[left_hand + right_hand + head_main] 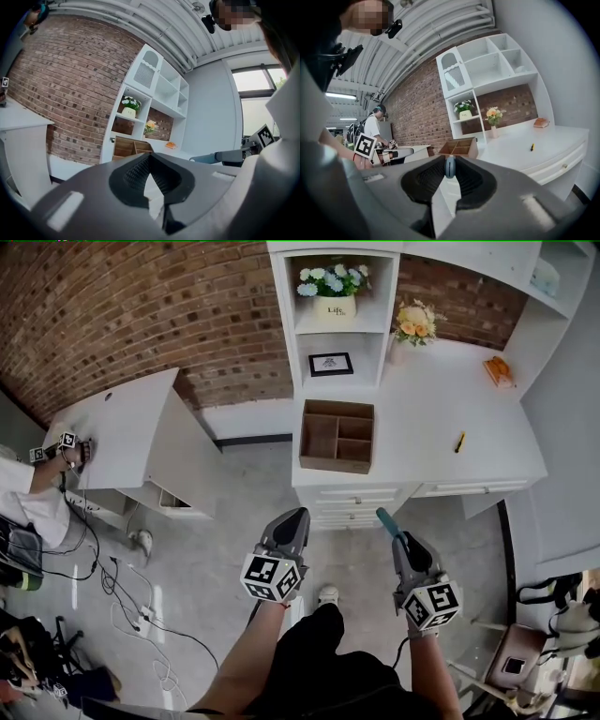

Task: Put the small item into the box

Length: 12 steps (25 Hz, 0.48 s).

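Observation:
The wooden box [336, 435], split into compartments, stands on the white desk [441, 418] near its left front corner. It also shows ahead in the left gripper view as the box [129, 146] and in the right gripper view as the box [459, 147]. My right gripper [405, 542] hangs over the floor in front of the desk, shut on a slim blue-teal item [386, 520] that sticks out past its tips. Seen end-on, the item [450, 167] sits pinched between the jaws. My left gripper [298, 515] is beside it, shut and holding nothing. A small yellow-and-black item [459, 442] lies on the desk.
A shelf unit holds a flower pot [334, 287] and a framed picture [330, 363]; a vase [415, 324] and an orange object [498, 369] stand further back. At the left are another white table [122, 418], a person [37, 493] and floor cables [122, 587]. A stool [516, 657] is lower right.

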{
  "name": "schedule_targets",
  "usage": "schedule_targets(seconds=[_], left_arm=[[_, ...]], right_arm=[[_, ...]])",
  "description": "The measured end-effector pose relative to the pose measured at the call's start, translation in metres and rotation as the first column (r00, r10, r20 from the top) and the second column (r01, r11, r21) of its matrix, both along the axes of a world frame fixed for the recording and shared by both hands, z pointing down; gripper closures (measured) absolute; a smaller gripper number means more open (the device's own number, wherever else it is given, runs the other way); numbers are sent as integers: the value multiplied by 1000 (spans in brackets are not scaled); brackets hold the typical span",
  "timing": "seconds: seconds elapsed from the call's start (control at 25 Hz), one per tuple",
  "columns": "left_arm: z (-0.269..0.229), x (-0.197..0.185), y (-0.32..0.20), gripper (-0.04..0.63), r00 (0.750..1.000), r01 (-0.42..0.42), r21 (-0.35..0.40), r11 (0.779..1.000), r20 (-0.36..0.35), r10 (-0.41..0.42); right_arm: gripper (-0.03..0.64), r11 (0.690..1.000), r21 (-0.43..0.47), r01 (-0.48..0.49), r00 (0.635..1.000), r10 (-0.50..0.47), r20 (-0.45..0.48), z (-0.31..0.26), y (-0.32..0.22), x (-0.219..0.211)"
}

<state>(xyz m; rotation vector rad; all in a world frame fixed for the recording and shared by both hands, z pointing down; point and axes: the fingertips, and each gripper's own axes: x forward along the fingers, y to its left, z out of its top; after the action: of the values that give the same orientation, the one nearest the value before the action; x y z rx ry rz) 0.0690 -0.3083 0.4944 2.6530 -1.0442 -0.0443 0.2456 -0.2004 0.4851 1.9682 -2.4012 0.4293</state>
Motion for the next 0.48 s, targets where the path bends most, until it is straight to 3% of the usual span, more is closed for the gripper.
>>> schedule_targets(seconds=[0.48], left_arm=[[14, 19, -58, 594, 998, -57, -17, 998, -10, 57]], right_arm=[[551, 1000, -10, 17, 1000, -17, -11, 9, -73, 2]])
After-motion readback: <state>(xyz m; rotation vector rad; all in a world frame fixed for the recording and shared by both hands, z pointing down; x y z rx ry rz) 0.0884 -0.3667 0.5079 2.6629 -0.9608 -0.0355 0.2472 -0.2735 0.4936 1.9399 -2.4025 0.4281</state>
